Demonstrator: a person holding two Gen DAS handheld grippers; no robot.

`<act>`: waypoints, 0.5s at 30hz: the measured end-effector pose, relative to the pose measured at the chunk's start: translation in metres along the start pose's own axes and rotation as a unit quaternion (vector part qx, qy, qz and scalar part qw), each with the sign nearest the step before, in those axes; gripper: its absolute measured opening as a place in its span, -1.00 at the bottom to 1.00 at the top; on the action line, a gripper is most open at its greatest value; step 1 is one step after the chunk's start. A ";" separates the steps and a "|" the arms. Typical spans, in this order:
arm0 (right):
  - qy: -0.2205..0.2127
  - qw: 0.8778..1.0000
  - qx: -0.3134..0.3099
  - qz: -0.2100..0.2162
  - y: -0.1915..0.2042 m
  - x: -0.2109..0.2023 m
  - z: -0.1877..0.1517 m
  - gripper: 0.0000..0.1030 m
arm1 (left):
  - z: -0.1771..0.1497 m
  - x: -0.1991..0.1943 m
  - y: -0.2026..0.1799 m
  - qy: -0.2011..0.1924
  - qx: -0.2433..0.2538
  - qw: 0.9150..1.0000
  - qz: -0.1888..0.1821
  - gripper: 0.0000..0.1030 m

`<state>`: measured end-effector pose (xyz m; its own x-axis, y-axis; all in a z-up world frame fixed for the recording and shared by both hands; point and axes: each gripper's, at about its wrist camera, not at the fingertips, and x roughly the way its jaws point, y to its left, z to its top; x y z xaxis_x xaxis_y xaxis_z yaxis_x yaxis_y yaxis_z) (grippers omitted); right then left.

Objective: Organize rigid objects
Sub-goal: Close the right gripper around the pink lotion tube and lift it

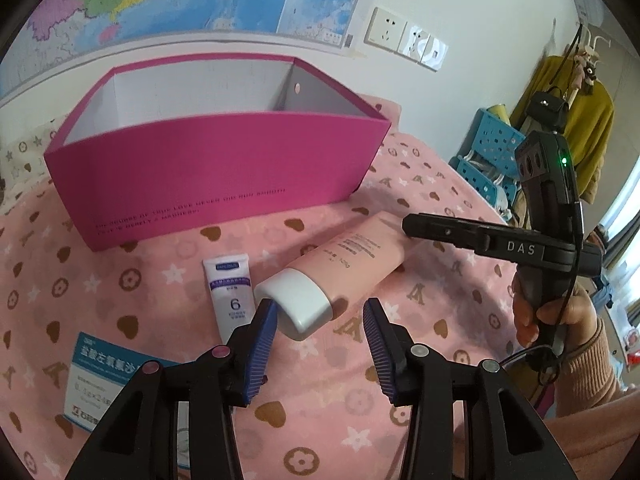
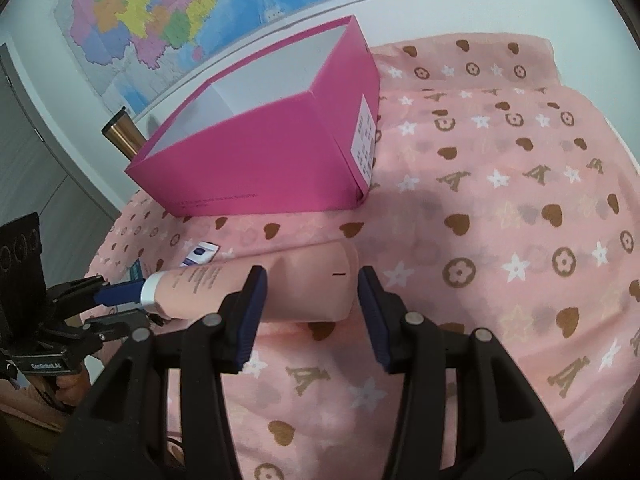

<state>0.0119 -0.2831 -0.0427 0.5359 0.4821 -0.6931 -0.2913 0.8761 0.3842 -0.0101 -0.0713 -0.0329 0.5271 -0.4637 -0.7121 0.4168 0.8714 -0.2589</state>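
Observation:
A pink tube with a white cap (image 1: 344, 264) lies on the pink patterned cloth (image 1: 420, 320) in front of an open magenta box (image 1: 216, 176). My left gripper (image 1: 320, 320) is open, its jaws on either side of the tube's white cap (image 1: 298, 304). My right gripper (image 2: 310, 292) is open around the tube's flat tail end (image 2: 312, 280); it shows in the left wrist view as a black finger (image 1: 448, 232) over that end. A small white tube marked 6 (image 1: 232, 292) and a blue-white medicine box (image 1: 104, 376) lie left of the cap.
The magenta box (image 2: 272, 160) stands empty against the wall under a map. A copper cylinder (image 2: 124, 136) stands behind its left corner. Blue crates (image 1: 488, 152) and hanging clothes are beyond the cloth's right edge.

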 end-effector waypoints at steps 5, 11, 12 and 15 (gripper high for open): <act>-0.009 1.000 -0.005 -0.001 0.006 -0.005 0.004 -0.03 | 0.004 -0.006 0.002 -0.009 0.001 1.000 -0.001 -0.14; -0.025 1.000 -0.018 -0.004 0.014 -0.014 0.012 -0.03 | 0.010 -0.014 0.002 -0.024 0.002 1.000 0.000 -0.14; -0.028 0.999 -0.020 -0.004 0.015 -0.015 0.013 -0.03 | 0.011 -0.015 0.002 -0.027 0.002 1.000 0.001 -0.14; -0.036 0.999 -0.025 -0.004 0.020 -0.020 0.017 -0.03 | 0.015 -0.019 0.002 -0.035 0.004 0.999 0.004 -0.13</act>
<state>0.0090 -0.2753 -0.0109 0.5944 0.4744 -0.6493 -0.3245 0.8803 0.3461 -0.0080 -0.0628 -0.0103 0.5815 -0.4672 -0.6660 0.4182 0.8739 -0.2479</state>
